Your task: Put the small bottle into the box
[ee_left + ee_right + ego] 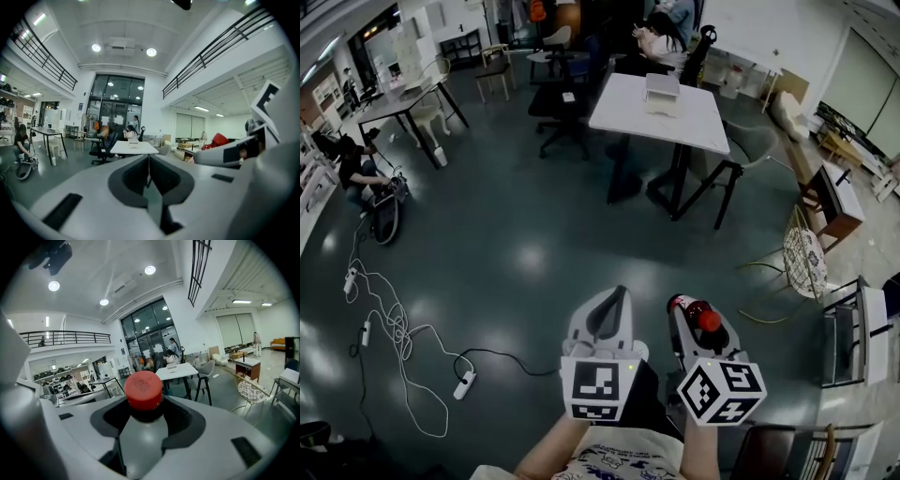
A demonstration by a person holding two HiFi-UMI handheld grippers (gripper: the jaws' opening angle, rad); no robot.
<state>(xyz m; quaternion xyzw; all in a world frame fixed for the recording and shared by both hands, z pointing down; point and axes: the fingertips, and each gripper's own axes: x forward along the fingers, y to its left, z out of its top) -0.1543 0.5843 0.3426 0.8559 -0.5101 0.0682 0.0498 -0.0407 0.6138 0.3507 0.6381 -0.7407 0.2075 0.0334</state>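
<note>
My right gripper is shut on the small bottle, a pale bottle with a red cap that sticks out between the jaws. To its left my left gripper is shut with nothing in it; its pads meet in the left gripper view. Both are held over the dark floor, near my body. The box, small and white, sits on a white table far ahead. It also shows small in the gripper views, box and box.
Black office chairs and a grey chair stand round the white table. Cables and power strips lie on the floor at left. A person crouches far left; another sits behind the table. Furniture lines the right.
</note>
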